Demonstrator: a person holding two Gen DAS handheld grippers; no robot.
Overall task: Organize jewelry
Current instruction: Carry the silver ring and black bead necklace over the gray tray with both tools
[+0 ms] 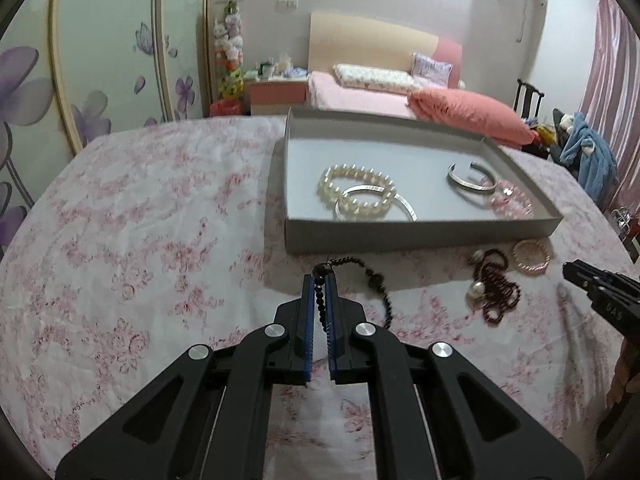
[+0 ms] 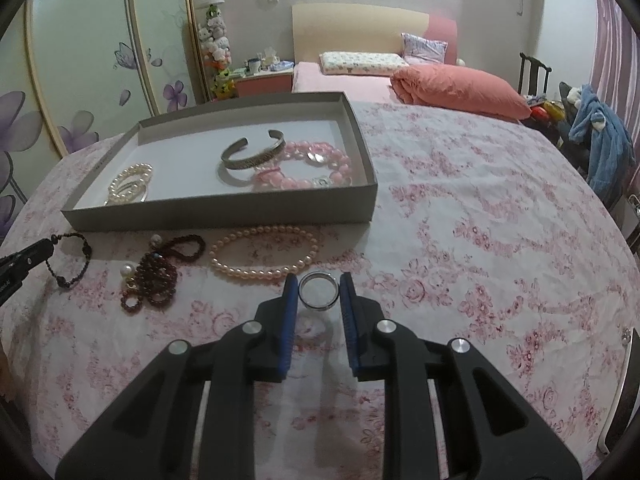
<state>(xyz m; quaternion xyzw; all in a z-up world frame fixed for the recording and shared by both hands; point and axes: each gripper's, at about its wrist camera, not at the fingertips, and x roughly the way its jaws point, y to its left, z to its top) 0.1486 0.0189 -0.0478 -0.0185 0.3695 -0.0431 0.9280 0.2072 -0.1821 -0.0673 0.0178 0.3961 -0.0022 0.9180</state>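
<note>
In the left wrist view my left gripper (image 1: 320,280) is shut on a black bead bracelet (image 1: 378,280). Its loose end trails to the right, over the floral cloth in front of the grey tray (image 1: 420,234). My right gripper (image 2: 319,282) is shut on a small silver ring (image 2: 319,300), its blue pads (image 2: 291,300) against either side. It stands just in front of a pink pearl strand (image 2: 264,254). The tray (image 2: 224,210) holds white pearls (image 2: 130,182), a silver cuff (image 2: 252,156) and pink beads (image 2: 316,168). A thin silver bangle (image 1: 404,206) lies over the white pearls (image 1: 354,190).
Dark red beads with a large pearl (image 2: 156,276) lie loose between the two grippers. The left gripper (image 2: 28,258) shows at the right wrist view's left edge. A bed with an orange duvet (image 2: 460,88) and a chair heaped with clothes (image 2: 596,132) stand beyond the table.
</note>
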